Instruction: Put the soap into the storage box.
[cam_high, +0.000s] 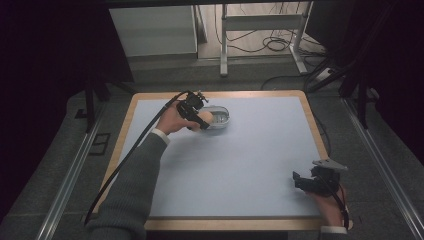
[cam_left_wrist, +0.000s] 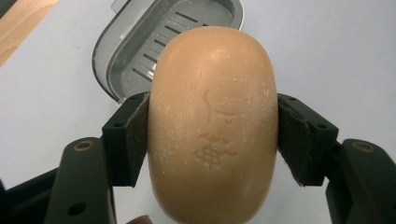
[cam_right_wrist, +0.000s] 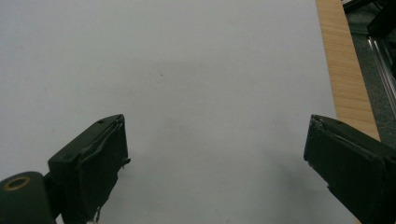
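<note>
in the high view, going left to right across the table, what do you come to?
Person's grey sleeve → left gripper, shut on the tan soap bar → grey soap dish → bare stretch of the blue table mat → right gripper, jaws open, near the right edge.

Overhead camera facing forward-down; two close gripper-mounted cameras, all sharing the table (cam_high: 260, 165).

sleeve (cam_high: 131, 200): grey knit, white cuff | tongs (cam_high: 196, 114): black | cable (cam_high: 125, 157): black
</note>
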